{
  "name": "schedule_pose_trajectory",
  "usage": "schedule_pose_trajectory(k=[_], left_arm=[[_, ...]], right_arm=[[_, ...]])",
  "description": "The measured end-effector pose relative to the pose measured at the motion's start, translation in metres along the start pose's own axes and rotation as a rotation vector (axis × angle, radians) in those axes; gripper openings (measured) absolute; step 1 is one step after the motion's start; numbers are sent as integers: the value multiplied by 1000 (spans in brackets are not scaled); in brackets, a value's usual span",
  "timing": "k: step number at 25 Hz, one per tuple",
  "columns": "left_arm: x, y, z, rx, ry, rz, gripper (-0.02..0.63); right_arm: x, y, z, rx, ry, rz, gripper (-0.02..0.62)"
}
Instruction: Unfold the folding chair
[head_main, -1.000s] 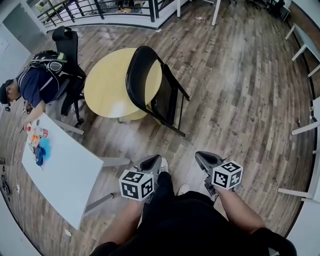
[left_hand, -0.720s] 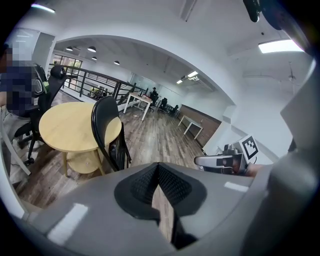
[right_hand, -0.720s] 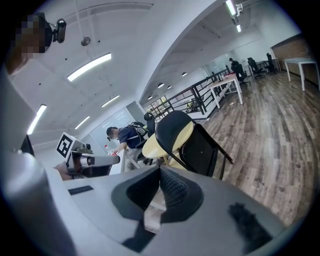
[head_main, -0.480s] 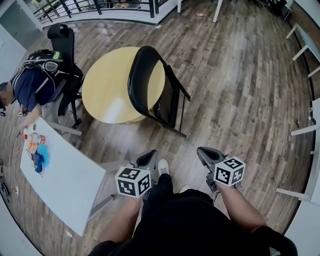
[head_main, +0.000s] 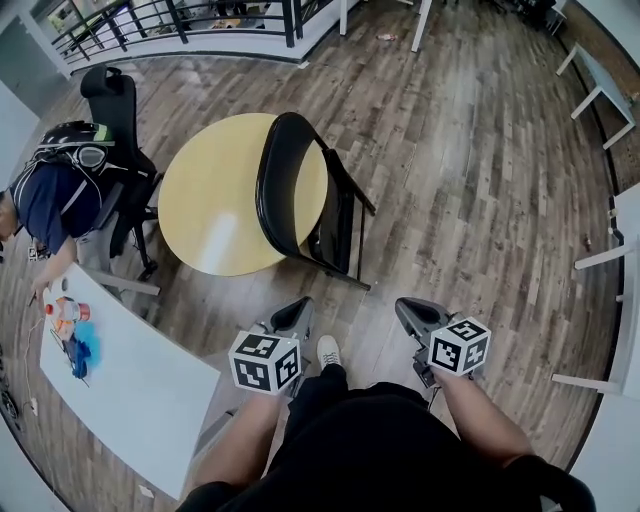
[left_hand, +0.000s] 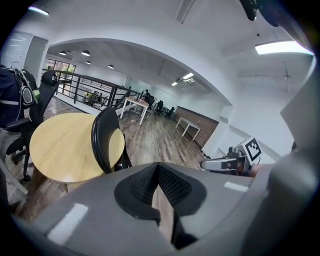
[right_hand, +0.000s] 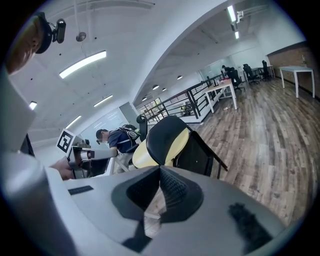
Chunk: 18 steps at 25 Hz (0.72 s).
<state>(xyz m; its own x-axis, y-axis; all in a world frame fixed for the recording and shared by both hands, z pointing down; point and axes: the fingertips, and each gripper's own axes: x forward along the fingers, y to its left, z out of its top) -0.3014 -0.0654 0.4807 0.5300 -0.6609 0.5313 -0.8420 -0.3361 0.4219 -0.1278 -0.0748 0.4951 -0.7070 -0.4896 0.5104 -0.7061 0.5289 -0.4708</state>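
Tongs first: left tongs (head_main: 297, 306) and right tongs (head_main: 405, 305) are both closed, pad on pad, nothing between them. Each is held low in front of the holder's legs, pointing forward and somewhat down toward the chair (head_main: 335, 215). A carrying posture, I judge, not a working one; closed jaws have nothing to snag.

Chair: black, folded flat, standing on the wood floor (head_main: 470, 180). Well apart from both tongs, straight ahead and farther off. Back loop uppermost, seat panel tucked up against the frame, legs only slightly splayed. It stands at the right edge of a round tabletop (head_main: 215, 190); whether it leans on it I cannot tell. Probably parked there for support.

Near left: white tabletop (head_main: 130, 380), small bright items at its far end. Far left: a person (head_main: 50, 195) seated, bent toward that end. Not involved.

Task not begun. Judgement: approach comes next, then the tongs must open, one to steady the back, one to push the seat down. Bare floor lies right of the chair, the better side to swing it open.
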Motion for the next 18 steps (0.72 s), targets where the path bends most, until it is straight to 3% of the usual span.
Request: schedule_pose_trajectory(k=[18], left_arm=[[-4,53,46,74,-55,-13,8]], right_arm=[[43,28,39,-34,-66,-33,5]])
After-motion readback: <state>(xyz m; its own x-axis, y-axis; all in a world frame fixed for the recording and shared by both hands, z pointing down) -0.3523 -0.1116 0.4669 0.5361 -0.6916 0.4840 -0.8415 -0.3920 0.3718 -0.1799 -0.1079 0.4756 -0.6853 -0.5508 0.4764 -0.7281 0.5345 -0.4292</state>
